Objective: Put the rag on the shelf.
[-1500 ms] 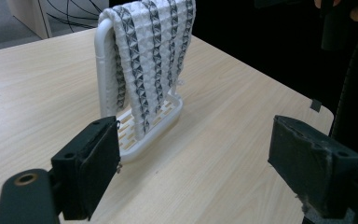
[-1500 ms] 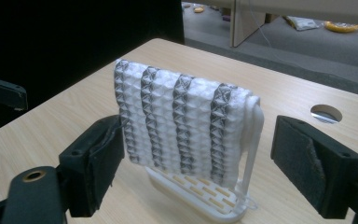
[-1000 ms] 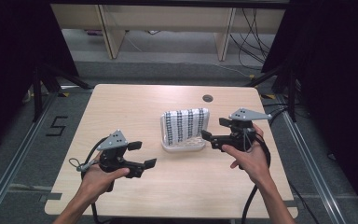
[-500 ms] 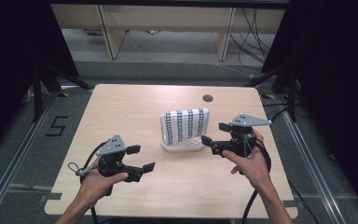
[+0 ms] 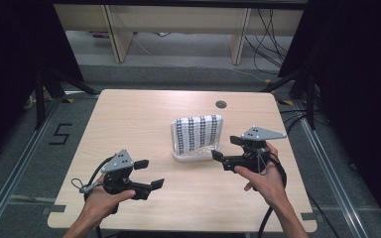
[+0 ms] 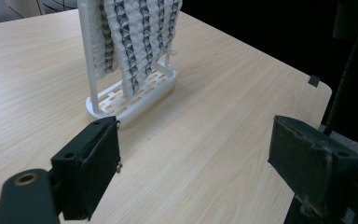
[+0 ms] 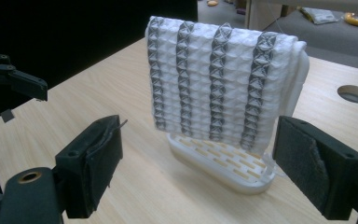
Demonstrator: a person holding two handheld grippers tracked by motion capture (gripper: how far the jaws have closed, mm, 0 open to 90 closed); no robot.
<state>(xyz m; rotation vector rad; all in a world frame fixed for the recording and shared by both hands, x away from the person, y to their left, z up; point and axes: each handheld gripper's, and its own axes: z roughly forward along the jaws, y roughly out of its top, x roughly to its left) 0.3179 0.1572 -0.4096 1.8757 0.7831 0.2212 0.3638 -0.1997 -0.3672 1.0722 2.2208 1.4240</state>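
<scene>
- Right gripper [image 5: 225, 147]: held in the right hand [image 5: 263, 176] at the right of the table [image 5: 129, 119], just right of the rack; jaws spread wide, nothing between them.
- Same gripper seen along its own jaws [image 7: 198, 163]: both black pads framing the towel and rack, apart from both, with bare wood below.
- Left gripper [image 5: 149, 173]: held in the left hand [image 5: 99, 201] at the near left of the table, well apart from the rack; jaws likewise parted and empty.
- Same gripper seen along its own jaws [image 6: 193, 156]: pads wide apart over bare table, the rack lying farther off.
- Towel [image 5: 197, 134]: white with dark patterned stripes, draped over the upright frame of the rack, hanging on both sides; near the table's middle, slightly right.
- Towel in close view [image 7: 223, 79]: four dark stripes running top to bottom, lower edge ending just above the rack's base.
- Rack [image 5: 186, 156]: white plastic, oval slotted base resting flat on the table, upright post visible [image 6: 87, 51].
- Round hole [image 5: 221, 104]: set in the tabletop, far of the rack.
- Floor marking "5" [image 5: 59, 134]: left of the table.
</scene>
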